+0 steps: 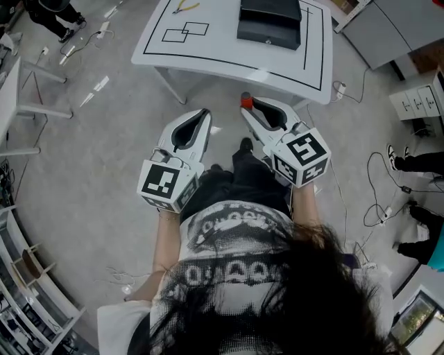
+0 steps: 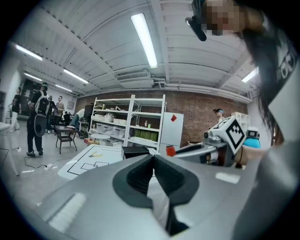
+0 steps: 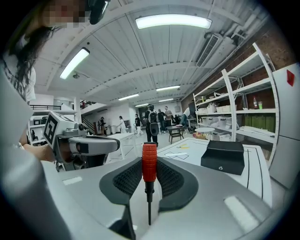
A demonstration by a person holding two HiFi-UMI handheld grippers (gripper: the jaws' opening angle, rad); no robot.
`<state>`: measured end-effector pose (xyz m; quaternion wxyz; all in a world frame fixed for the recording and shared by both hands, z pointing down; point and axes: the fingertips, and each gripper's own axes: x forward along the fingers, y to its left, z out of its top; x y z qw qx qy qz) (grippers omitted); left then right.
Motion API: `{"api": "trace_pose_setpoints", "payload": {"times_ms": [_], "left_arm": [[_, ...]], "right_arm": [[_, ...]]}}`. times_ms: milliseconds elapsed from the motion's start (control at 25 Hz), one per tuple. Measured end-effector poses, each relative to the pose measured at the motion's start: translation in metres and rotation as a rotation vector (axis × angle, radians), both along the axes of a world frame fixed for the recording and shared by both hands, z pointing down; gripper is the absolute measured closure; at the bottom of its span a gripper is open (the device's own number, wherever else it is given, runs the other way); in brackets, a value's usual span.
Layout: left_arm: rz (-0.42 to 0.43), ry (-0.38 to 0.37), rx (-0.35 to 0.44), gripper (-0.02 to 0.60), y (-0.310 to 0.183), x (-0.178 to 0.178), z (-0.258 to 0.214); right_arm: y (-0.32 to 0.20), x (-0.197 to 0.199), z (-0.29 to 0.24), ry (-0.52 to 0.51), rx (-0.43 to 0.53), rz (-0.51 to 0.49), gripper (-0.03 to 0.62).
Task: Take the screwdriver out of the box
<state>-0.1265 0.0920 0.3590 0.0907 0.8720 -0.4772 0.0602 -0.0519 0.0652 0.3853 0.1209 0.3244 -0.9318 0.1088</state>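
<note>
My right gripper (image 1: 247, 104) is shut on a red-handled screwdriver (image 3: 149, 169), whose handle sits between the pads while its thin shaft points back toward the camera. The red handle (image 1: 245, 102) pokes out at the jaw tips, short of the near edge of the white table (image 1: 208, 52). The black box (image 1: 269, 22) stands at the table's far side and looks closed (image 3: 223, 157). Beside it on the left, my left gripper (image 1: 205, 112) is held level, its jaws shut with nothing between them (image 2: 153, 157). Both grippers hang over the floor, apart from the table.
Yellow pliers (image 1: 186, 7) lie at the far left of the table, near taped black outlines (image 1: 184, 32). Cables (image 1: 378, 208) trail on the floor at right. Shelving (image 2: 126, 124) and several people (image 2: 36, 119) stand beyond the table. Grey cabinets (image 1: 388, 28) are at right.
</note>
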Motion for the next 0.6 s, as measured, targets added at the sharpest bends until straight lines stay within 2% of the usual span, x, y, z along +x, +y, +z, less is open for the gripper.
{"api": "trace_pose_setpoints", "payload": {"times_ms": [320, 600], "left_arm": [[0.02, 0.008, 0.005, 0.581, 0.027, 0.002, 0.005], [0.024, 0.007, 0.009, 0.581, 0.025, -0.004, 0.007]], "right_arm": [[0.027, -0.002, -0.001, 0.008, 0.017, 0.003, 0.491], [0.028, -0.009, 0.0, 0.005, 0.022, 0.003, 0.491]]}}
